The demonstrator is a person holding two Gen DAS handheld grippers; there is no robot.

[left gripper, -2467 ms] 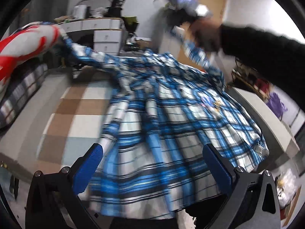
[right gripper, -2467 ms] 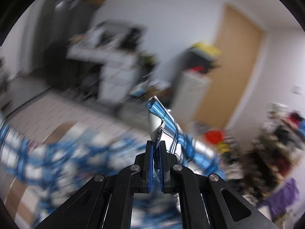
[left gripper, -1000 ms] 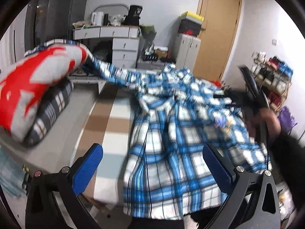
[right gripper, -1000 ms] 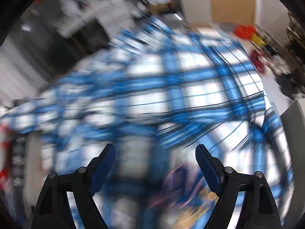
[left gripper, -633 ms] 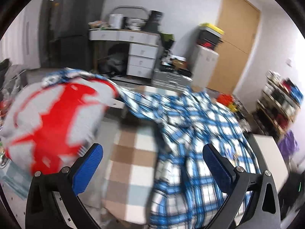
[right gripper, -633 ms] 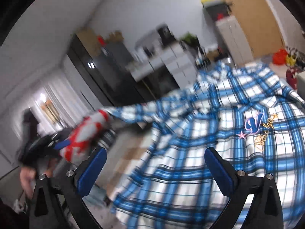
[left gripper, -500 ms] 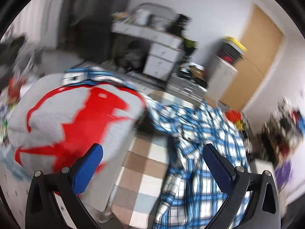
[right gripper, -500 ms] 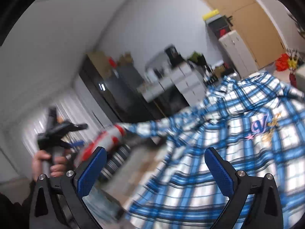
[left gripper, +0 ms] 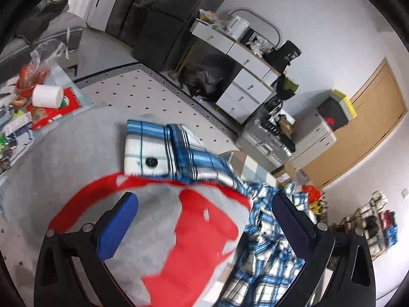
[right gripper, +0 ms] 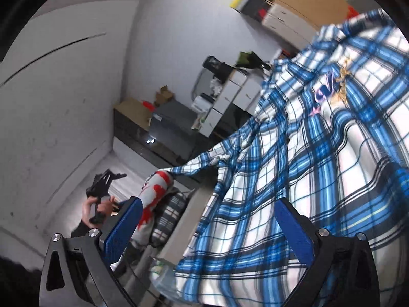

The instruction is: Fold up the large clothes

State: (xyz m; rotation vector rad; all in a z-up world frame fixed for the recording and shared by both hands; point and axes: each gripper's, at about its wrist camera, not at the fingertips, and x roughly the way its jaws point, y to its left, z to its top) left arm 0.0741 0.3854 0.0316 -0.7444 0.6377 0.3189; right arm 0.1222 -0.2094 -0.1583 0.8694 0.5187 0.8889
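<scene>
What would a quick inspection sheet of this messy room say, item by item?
Surface: checked brown, white and pale blue top, mostly covered.
Job's things: blue plaid shirt spread out, one sleeve lying over a red and grey folded pile.
Clutter: paper roll, packets and bags beside the pile.
Grippers: left gripper open, empty; right gripper open, empty.
Cables: nothing seen.
Surroundings: white drawers, wooden door.

The red-and-grey folded cloth [left gripper: 179, 243] blocks the way to the plaid sleeve cuff [left gripper: 150, 151], while grey surface [left gripper: 76, 138] around lies free.
</scene>
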